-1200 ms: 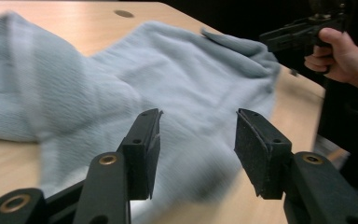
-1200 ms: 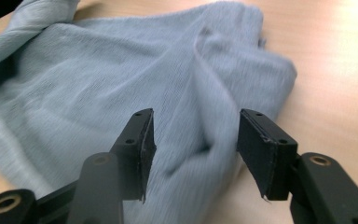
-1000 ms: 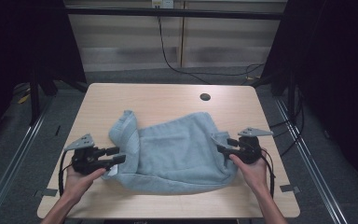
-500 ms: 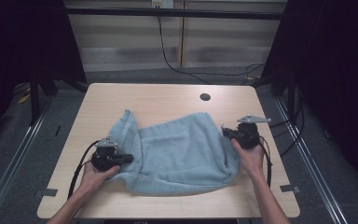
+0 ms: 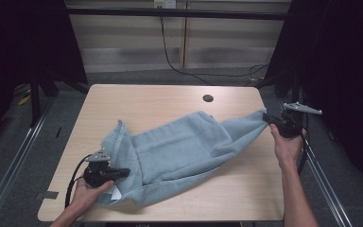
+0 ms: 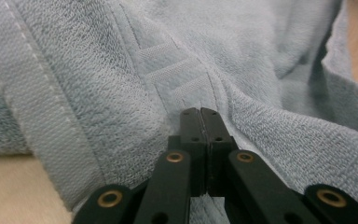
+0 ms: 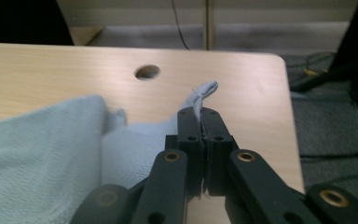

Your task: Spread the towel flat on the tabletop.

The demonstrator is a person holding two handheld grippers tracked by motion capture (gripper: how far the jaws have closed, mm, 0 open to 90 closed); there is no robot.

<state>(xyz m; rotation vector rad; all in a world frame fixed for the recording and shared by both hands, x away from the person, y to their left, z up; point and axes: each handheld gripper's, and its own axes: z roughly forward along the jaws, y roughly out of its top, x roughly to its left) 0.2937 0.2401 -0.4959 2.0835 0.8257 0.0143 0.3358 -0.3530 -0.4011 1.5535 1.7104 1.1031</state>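
While both grippers are clamping the towel (image 5: 179,151), left gripper (image 5: 118,172) at seven o'clock on the table (image 5: 160,101), right gripper (image 5: 267,117) at three, the thin corner pinch is risking slipping free under tension.

- Light wood table (image 5: 170,101), rounded corners, round cable hole (image 5: 208,98) near the far edge, right of centre.
- Blue-grey towel (image 5: 179,151) lies rumpled across the near half, from near-left corner toward the right edge.
- Far half is bare wood.
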